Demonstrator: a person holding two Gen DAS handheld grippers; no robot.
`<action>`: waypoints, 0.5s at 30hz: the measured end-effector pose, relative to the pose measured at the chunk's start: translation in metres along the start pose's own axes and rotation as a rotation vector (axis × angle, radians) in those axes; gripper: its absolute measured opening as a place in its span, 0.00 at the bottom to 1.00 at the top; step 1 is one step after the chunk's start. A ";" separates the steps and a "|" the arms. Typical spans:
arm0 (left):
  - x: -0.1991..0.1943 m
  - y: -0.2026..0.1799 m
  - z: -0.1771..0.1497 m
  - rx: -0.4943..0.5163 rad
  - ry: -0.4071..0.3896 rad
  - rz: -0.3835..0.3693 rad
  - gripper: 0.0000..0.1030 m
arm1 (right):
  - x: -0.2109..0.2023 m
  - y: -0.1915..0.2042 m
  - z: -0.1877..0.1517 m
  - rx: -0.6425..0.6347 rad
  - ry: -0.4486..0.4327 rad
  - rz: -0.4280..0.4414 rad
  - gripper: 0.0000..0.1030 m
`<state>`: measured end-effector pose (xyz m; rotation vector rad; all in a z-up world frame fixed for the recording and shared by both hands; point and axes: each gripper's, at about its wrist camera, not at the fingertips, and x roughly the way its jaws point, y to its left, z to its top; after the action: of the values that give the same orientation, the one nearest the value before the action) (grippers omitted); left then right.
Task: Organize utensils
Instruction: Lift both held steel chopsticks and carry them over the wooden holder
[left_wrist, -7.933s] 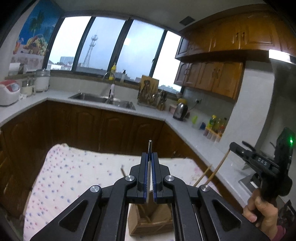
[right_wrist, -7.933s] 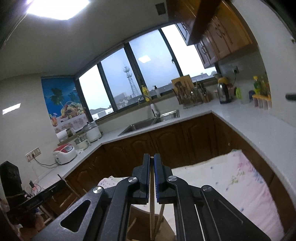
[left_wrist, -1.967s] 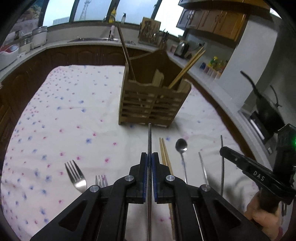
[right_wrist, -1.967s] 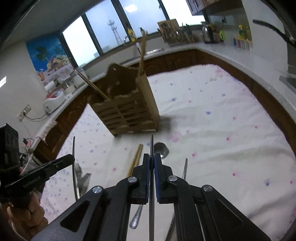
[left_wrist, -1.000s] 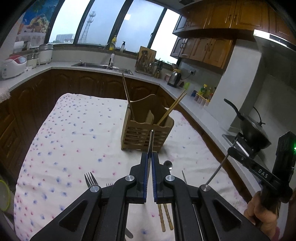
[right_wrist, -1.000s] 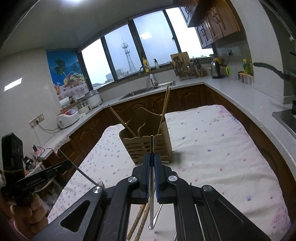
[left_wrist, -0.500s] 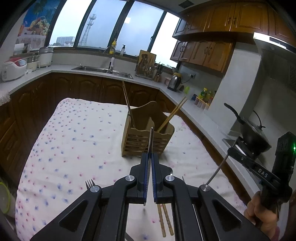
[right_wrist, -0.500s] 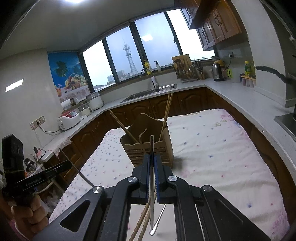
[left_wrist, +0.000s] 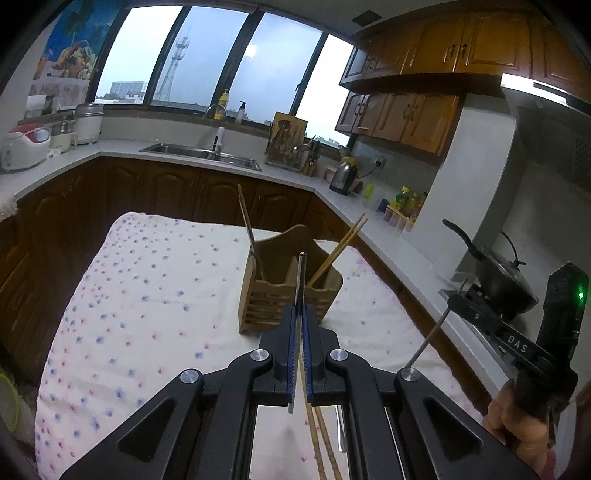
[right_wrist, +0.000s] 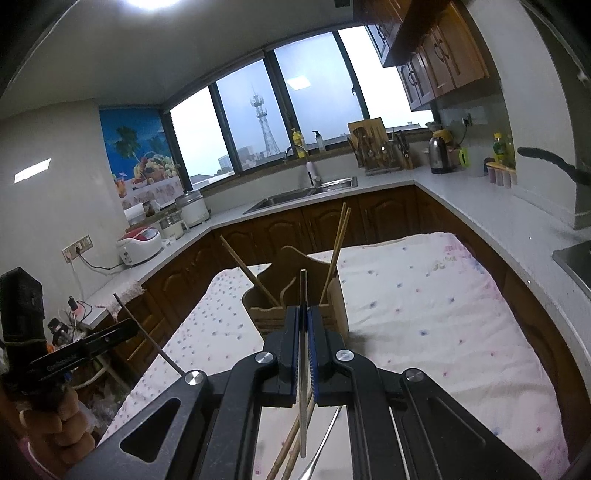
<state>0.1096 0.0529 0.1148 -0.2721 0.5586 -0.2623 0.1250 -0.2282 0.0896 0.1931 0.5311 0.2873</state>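
**A:** ok so what's different from a couple seconds back? Both views were nose-down on the table (left_wrist: 155, 280) then, now they've tipped up and I'm seeing the whole kitchen.

**B:** yeah, both hands have come up off the cloth. The holder (left_wrist: 284, 291) was filling the top of the frame before, now it's sitting out ahead on the table, just past both claw tips. Two brown chopsticks lean out of its right side and one out of the left, same as before.

**A:** and the claws?

**B:** left gripper (left_wrist: 300, 332) is clamped shut on a thin metal stick (left_wrist: 301, 280), which pokes up past the fingertips and hangs out below too. Right gripper (right_wrist: 303, 332) is pinched on its own metal stick (right_wrist: 303, 295), same deal. From the left cam you can see the right one's rod slanting down out of the claw.

**A:** metal chopsticks?

**B:** probably, they're so thin I can't swear to it from here.

**A:** so what's that mean for the job?

**B:** pickup looks done, both pieces are clear of the table. I'd guess next is carrying them over the holder and dropping them in a slot. Still loose down by the claws: a wooden chopstick pair (left_wrist: 319, 435) and what looks like a spoon handle (right_wrist: 325, 443).
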 end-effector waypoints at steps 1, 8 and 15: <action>0.000 0.000 0.001 0.000 -0.002 -0.001 0.01 | 0.000 0.000 0.002 -0.002 -0.002 0.000 0.05; 0.001 0.002 0.014 -0.007 -0.011 0.003 0.01 | 0.005 0.000 0.017 -0.019 -0.025 0.002 0.05; 0.005 0.005 0.032 -0.004 -0.051 -0.004 0.01 | 0.014 0.002 0.039 -0.036 -0.055 0.009 0.05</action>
<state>0.1324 0.0616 0.1372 -0.2832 0.5086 -0.2577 0.1562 -0.2262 0.1167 0.1677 0.4700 0.2991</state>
